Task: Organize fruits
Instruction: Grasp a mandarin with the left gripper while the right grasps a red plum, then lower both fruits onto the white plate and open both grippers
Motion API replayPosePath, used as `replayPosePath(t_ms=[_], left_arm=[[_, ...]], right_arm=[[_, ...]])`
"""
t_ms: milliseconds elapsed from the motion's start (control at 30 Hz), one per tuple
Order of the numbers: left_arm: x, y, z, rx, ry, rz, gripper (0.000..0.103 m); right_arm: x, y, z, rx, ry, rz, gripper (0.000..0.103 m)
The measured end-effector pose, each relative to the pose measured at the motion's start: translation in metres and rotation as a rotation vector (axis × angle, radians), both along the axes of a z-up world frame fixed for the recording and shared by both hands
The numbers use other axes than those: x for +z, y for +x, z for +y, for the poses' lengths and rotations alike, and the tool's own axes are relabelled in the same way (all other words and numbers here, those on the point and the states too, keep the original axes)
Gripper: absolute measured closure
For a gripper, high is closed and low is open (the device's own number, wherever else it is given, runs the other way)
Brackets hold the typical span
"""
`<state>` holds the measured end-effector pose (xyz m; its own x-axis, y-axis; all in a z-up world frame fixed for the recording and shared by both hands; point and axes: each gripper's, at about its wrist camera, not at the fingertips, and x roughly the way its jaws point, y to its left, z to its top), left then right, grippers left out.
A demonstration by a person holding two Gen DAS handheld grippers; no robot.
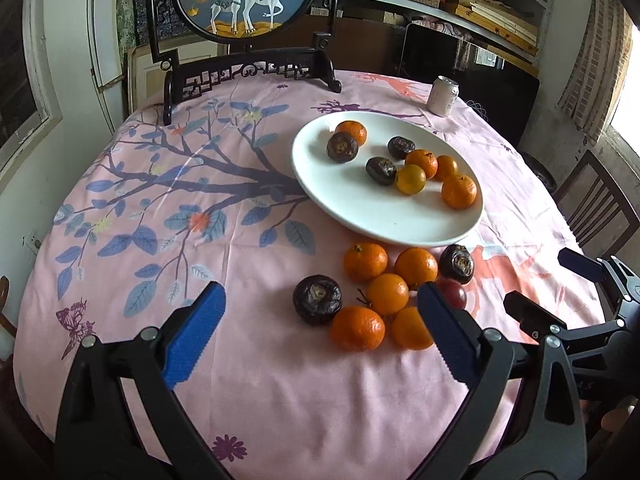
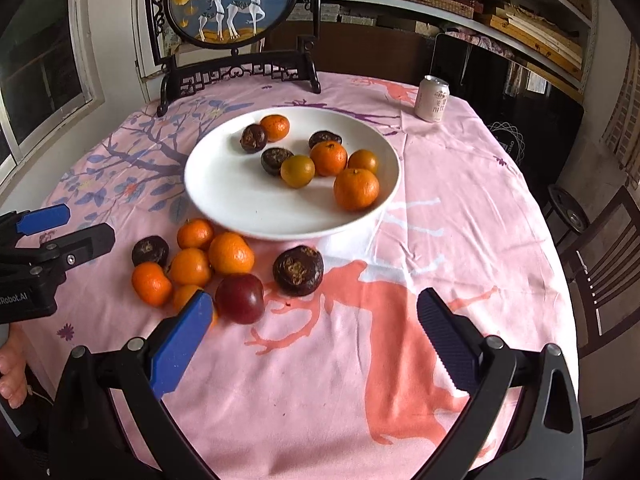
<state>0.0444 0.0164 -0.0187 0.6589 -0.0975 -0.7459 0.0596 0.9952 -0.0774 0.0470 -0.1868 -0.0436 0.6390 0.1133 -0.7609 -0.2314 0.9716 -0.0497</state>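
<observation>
Right now I'm between picks: both my left gripper (image 1: pixel 320 320) and right gripper (image 2: pixel 316 320) hang with jaws wide apart and empty over the loose fruit on the tablecloth (image 1: pixel 248 400), just in front of the white plate (image 2: pixel 224 204). Next, I judge, comes closing the right one around the red plum (image 2: pixel 240 298), which lies beside its left finger.
</observation>
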Motion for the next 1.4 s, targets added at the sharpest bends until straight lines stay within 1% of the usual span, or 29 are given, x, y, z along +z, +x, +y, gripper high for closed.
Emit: replayPosePath(t_ms=[100, 167, 200, 233, 267, 300, 367, 433, 467, 533, 567, 600, 700, 800, 900, 933, 967, 1000, 1033, 1067, 1100, 1133, 1167, 1267, 1400], left_arm=[[-0.012, -0.004, 0.007, 0.009, -0.002, 0.025, 0.005], [-0.020, -0.008, 0.013, 0.014, -0.009, 0.045, 0.005], [-0.023, -0.009, 0.015, 0.018, -0.007, 0.053, 0.005], [-0.026, -0.011, 0.018, 0.026, -0.002, 0.060, 0.005], [-0.029, -0.012, 0.020, 0.033, -0.001, 0.066, 0.005], [-0.032, -0.014, 0.024, 0.041, -0.004, 0.074, 0.005], [-0.037, -0.014, 0.028, 0.054, -0.009, 0.088, 0.005], [-0.040, -0.014, 0.031, 0.063, -0.013, 0.098, 0.005], [-0.040, -0.015, 0.032, 0.065, -0.012, 0.098, 0.005], [-0.040, -0.017, 0.032, 0.061, -0.009, 0.095, 0.005], [-0.040, -0.018, 0.031, 0.057, -0.007, 0.097, 0.005], [-0.041, -0.018, 0.030, 0.052, -0.004, 0.098, 0.005], [-0.046, -0.017, 0.023, 0.030, 0.004, 0.116, 0.005], [-0.051, -0.013, 0.012, 0.001, 0.009, 0.126, 0.005], [-0.057, -0.010, 0.001, -0.025, 0.017, 0.137, 0.006], [-0.059, -0.008, -0.003, -0.034, 0.017, 0.143, 0.008], [-0.061, -0.007, -0.006, -0.038, 0.017, 0.146, 0.014], [-0.063, -0.004, -0.009, -0.043, 0.018, 0.152, 0.018], [-0.065, -0.002, -0.012, -0.048, 0.015, 0.162, 0.029], [-0.068, 0.000, -0.013, -0.050, 0.012, 0.174, 0.043], [-0.069, 0.001, -0.015, -0.043, 0.025, 0.168, 0.044], [-0.069, 0.001, -0.018, -0.047, 0.033, 0.159, 0.055], [-0.068, 0.001, -0.020, -0.056, 0.031, 0.162, 0.065], [-0.065, -0.002, -0.019, -0.061, 0.004, 0.170, 0.066], [-0.055, -0.008, -0.016, -0.052, -0.006, 0.147, 0.066]], right_arm=[[-0.014, 0.003, -0.002, -0.004, -0.002, 0.027, 0.001], [-0.020, 0.008, -0.003, -0.001, 0.024, 0.046, 0.001], [-0.023, 0.010, -0.001, 0.015, 0.047, 0.071, 0.005], [-0.024, 0.009, 0.001, 0.038, 0.069, 0.086, 0.009], [-0.025, 0.009, 0.005, 0.060, 0.079, 0.094, 0.016], [-0.027, 0.009, 0.010, 0.075, 0.081, 0.098, 0.021], [-0.032, 0.013, 0.019, 0.095, 0.088, 0.112, 0.026], [-0.039, 0.021, 0.024, 0.099, 0.098, 0.137, 0.036], [-0.044, 0.026, 0.026, 0.103, 0.114, 0.155, 0.042], [-0.052, 0.034, 0.027, 0.121, 0.170, 0.191, 0.048], [-0.057, 0.037, 0.030, 0.133, 0.186, 0.218, 0.055], [-0.057, 0.038, 0.031, 0.132, 0.188, 0.203, 0.064], [-0.052, 0.031, 0.030, 0.130, 0.181, 0.195, 0.064], [-0.045, 0.014, 0.025, 0.124, 0.119, 0.167, 0.064], [-0.049, 0.002, 0.008, 0.086, 0.116, 0.183, 0.064], [-0.050, 0.000, 0.003, 0.073, 0.119, 0.186, 0.064], [-0.051, -0.002, -0.002, 0.062, 0.124, 0.189, 0.064], [-0.052, -0.004, -0.007, 0.054, 0.130, 0.190, 0.064], [-0.051, -0.005, -0.010, 0.047, 0.136, 0.188, 0.064], [-0.051, -0.006, -0.013, 0.043, 0.141, 0.185, 0.064], [-0.050, -0.006, -0.014, 0.041, 0.146, 0.183, 0.064], [-0.049, -0.007, -0.015, 0.041, 0.150, 0.178, 0.064], [-0.048, -0.008, -0.016, 0.041, 0.154, 0.173, 0.064], [-0.043, -0.009, -0.015, 0.047, 0.163, 0.161, 0.064], [-0.037, -0.010, -0.012, 0.060, 0.167, 0.142, 0.064]])
